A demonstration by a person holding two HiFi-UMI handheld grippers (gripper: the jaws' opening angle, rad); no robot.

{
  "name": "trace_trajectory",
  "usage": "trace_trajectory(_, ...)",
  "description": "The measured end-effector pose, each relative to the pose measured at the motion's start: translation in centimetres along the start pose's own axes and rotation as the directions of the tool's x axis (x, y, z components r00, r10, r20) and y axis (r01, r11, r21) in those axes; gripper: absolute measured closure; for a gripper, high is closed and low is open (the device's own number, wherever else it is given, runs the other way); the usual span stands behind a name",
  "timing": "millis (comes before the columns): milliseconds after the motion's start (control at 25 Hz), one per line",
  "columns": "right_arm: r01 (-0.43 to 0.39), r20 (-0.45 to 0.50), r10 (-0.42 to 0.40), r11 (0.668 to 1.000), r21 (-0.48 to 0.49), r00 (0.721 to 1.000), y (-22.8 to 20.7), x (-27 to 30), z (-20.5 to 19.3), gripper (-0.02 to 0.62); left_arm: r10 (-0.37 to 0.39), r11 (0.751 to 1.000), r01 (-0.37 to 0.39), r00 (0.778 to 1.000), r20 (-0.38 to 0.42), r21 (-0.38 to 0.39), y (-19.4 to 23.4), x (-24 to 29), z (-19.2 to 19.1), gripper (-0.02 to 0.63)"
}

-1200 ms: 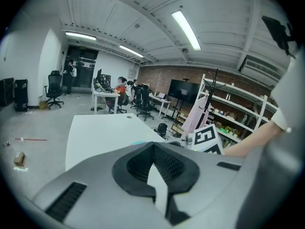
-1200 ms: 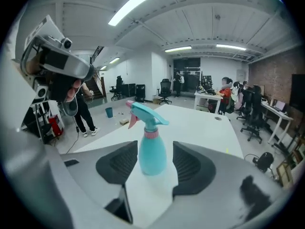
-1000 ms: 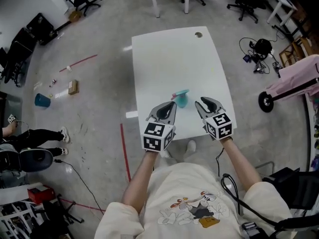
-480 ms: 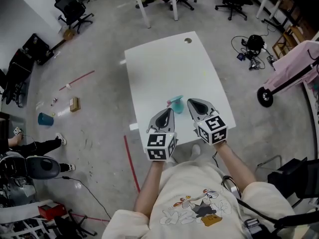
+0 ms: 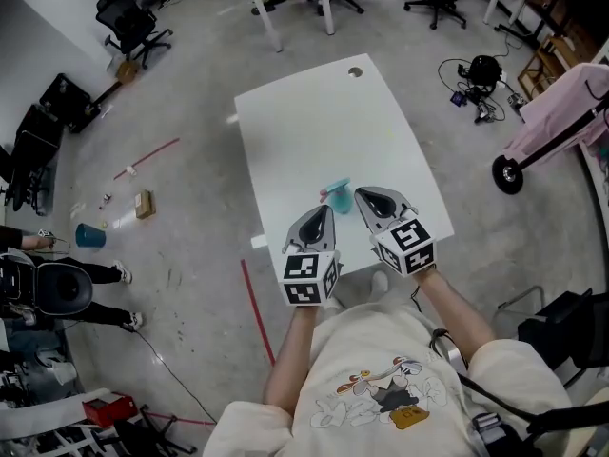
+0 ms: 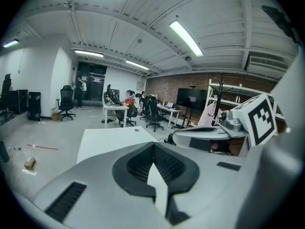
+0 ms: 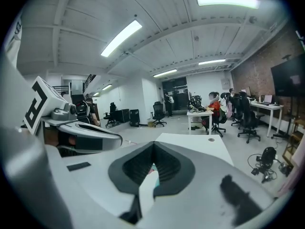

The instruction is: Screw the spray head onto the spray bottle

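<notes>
A small teal spray item (image 5: 337, 194) lies on the white table (image 5: 324, 112) near its front edge; I cannot tell the bottle from the head. My left gripper (image 5: 327, 209) hovers just to its near left, shut and empty. My right gripper (image 5: 361, 194) sits just to its right, also shut with nothing in it. In the left gripper view the left gripper (image 6: 153, 145) points over the table top. In the right gripper view the right gripper (image 7: 153, 146) is closed, and a sliver of the teal item (image 7: 155, 178) shows through the notch below the tips.
The table stands alone on a concrete floor with red tape lines (image 5: 252, 303). Office chairs (image 5: 128, 17) and desks stand at the back, a pink wheeled cart (image 5: 557, 117) at the right, cables (image 5: 476, 89) beside it, and a seated person (image 5: 57, 288) at the left.
Both grippers have drawn closer together around the teal item, the right one shifting left toward it. The head view has swung slightly.
</notes>
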State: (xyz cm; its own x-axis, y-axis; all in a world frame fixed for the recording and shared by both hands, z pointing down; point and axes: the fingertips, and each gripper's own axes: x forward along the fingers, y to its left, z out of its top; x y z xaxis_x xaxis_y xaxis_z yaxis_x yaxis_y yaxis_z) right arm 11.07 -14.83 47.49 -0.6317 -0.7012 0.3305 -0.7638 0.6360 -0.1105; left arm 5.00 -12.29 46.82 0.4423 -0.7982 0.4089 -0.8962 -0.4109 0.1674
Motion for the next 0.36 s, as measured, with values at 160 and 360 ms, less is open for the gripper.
trace_trajectory(160,-0.008,-0.003,0.008,1.000,-0.006,1.000,0.6,-0.1,0.1,0.591,-0.008,1.000,0.008,1.000,0.000,0.001,-0.2,-0.1,0.2,0.601)
trace_trajectory(360,-0.011,-0.004,0.011,1.000,-0.005,1.000,1.1,0.1,0.3,0.591,-0.005,1.000,0.005,1.000,-0.001,0.000,0.2,-0.5,0.2,0.601)
